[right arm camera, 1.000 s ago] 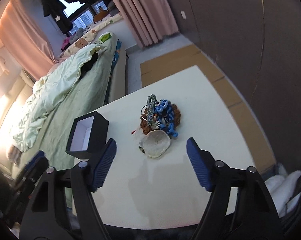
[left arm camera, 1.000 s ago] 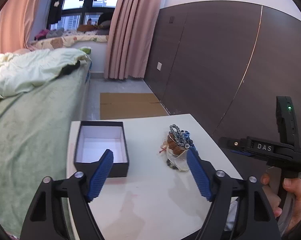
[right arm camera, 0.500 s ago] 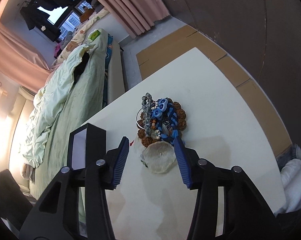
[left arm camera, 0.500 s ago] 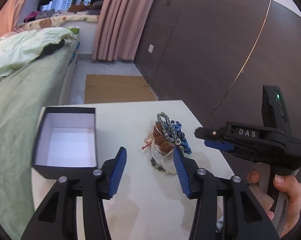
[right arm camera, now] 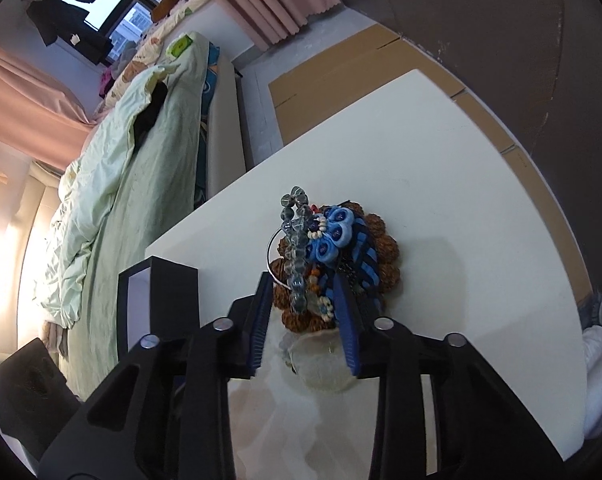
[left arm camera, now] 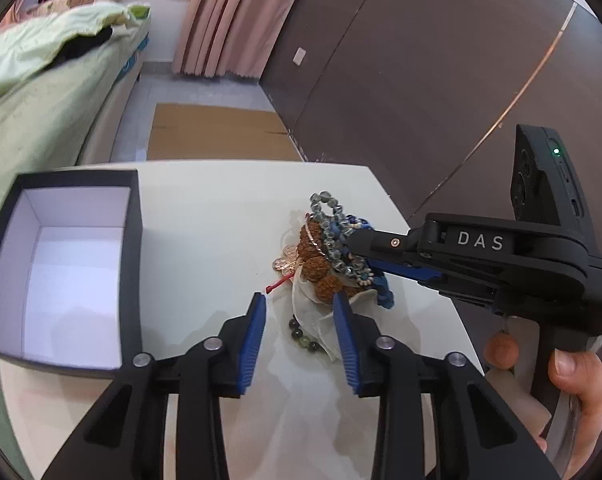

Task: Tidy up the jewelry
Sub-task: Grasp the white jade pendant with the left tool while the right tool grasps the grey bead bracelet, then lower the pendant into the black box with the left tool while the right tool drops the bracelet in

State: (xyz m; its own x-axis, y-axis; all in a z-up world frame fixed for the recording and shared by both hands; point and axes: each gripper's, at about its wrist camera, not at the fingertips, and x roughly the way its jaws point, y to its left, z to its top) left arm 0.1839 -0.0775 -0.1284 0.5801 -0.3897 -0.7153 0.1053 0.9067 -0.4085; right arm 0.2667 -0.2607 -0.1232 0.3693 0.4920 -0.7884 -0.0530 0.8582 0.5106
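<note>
A pile of jewelry point(left arm camera: 329, 256) lies on the white table point(left arm camera: 205, 216): a grey-blue glass bead bracelet point(right arm camera: 295, 236), brown seed beads point(right arm camera: 389, 268), a blue piece point(right arm camera: 333, 236) and a sheer white pouch point(right arm camera: 321, 364). An open black box point(left arm camera: 73, 264) with a white inside stands at the left. My left gripper point(left arm camera: 301, 300) is partly open just in front of the pouch. My right gripper point(right arm camera: 303, 280) is partly open, its jaws on either side of the pile's near part, and it also shows over the pile in the left wrist view point(left arm camera: 365, 248).
A bed with a green cover point(right arm camera: 141, 168) runs along the table's left side. A dark panelled wall point(left arm camera: 421, 80) is at the right. Flat cardboard point(left arm camera: 217, 140) lies on the floor beyond the table. Pink curtains point(left arm camera: 229, 16) hang at the back.
Both grippers have moved forward and down to the jewelry pile and narrowed their jaws. The right gripper's jaws now straddle the pile.
</note>
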